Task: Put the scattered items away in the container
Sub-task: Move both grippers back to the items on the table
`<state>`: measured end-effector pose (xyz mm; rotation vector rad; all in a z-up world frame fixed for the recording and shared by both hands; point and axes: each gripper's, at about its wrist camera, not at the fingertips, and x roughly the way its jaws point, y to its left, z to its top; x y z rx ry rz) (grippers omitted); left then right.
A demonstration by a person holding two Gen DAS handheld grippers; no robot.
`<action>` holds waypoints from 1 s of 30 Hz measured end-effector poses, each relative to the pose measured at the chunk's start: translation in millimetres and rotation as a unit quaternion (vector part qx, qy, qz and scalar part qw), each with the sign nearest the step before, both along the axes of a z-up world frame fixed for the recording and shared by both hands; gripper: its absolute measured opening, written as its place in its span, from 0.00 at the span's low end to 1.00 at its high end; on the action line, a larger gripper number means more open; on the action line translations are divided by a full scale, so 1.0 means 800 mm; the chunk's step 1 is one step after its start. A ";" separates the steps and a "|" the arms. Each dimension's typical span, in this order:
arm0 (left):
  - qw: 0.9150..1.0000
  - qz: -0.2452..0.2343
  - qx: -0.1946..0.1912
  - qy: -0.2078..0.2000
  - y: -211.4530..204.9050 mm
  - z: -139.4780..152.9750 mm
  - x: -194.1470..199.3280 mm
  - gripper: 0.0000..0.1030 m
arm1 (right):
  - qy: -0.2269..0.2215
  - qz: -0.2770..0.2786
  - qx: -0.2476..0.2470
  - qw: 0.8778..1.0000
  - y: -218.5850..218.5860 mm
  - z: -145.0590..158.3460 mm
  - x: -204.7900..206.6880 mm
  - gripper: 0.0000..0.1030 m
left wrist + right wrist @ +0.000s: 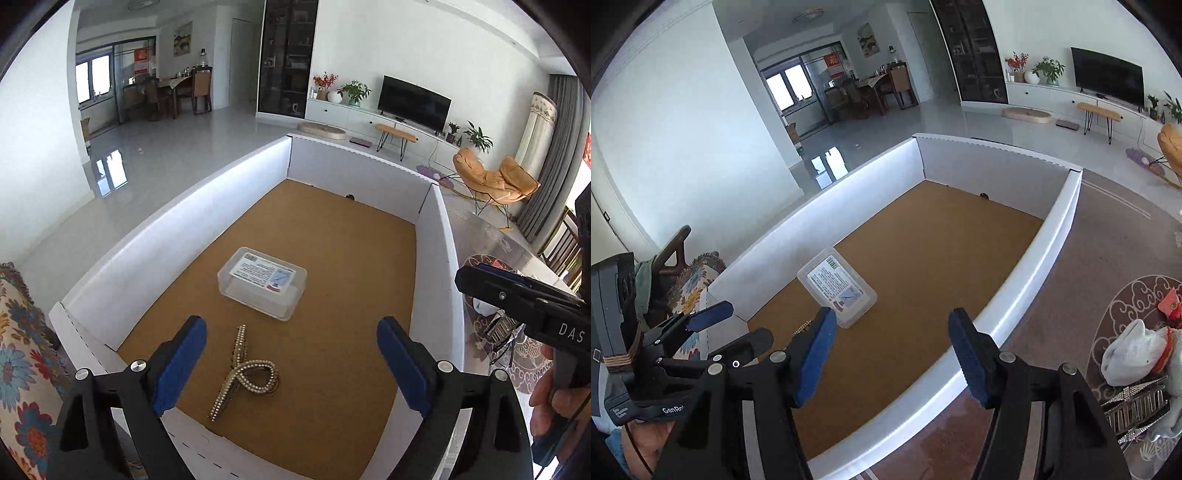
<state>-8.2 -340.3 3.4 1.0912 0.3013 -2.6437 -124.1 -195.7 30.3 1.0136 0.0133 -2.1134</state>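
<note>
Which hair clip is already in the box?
The gold pearl-studded hair clip, lying on the box floor. The silver rhinestone clip is on the rug outside.

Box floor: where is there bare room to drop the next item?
The far half of the box, beyond the plastic case, is bare. The right strip is free too. The near-left corner holds the hair clip.

"DAS" on right tongs [476,282]; "GenRo" on left tongs [713,317]; box label [263,276] unreadable.
</note>
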 end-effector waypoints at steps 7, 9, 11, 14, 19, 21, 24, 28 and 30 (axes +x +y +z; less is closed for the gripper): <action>0.996 -0.075 -0.039 0.032 0.113 0.037 0.005 0.91 | 0.024 -0.060 -0.016 0.998 0.132 -0.001 0.040 0.62; 0.993 -0.103 -0.049 0.040 0.150 0.046 0.002 0.92 | 0.030 -0.078 -0.016 0.996 0.172 -0.004 0.054 0.62; 0.988 -0.128 -0.066 0.045 0.188 0.052 0.000 0.92 | 0.037 -0.098 -0.010 0.994 0.213 -0.010 0.068 0.62; 0.983 -0.160 -0.082 0.045 0.236 0.056 -0.004 0.93 | 0.047 -0.129 0.016 0.990 0.269 -0.024 0.086 0.62; 0.976 -0.195 -0.093 0.035 0.293 0.054 -0.008 0.93 | 0.065 -0.184 0.073 0.978 0.345 -0.056 0.109 0.62; 0.973 -0.204 -0.100 0.030 0.307 0.049 -0.011 0.93 | 0.071 -0.205 0.094 0.972 0.371 -0.068 0.116 0.62; 0.970 -0.213 -0.118 0.019 0.324 0.043 -0.014 0.93 | 0.065 -0.230 0.106 0.965 0.403 -0.081 0.122 0.62; 0.967 -0.219 -0.129 0.011 0.342 0.038 -0.020 0.93 | 0.059 -0.260 0.104 0.958 0.435 -0.088 0.123 0.62; 0.966 -0.222 -0.132 0.007 0.347 0.035 -0.022 0.93 | 0.054 -0.272 0.101 0.955 0.447 -0.087 0.121 0.62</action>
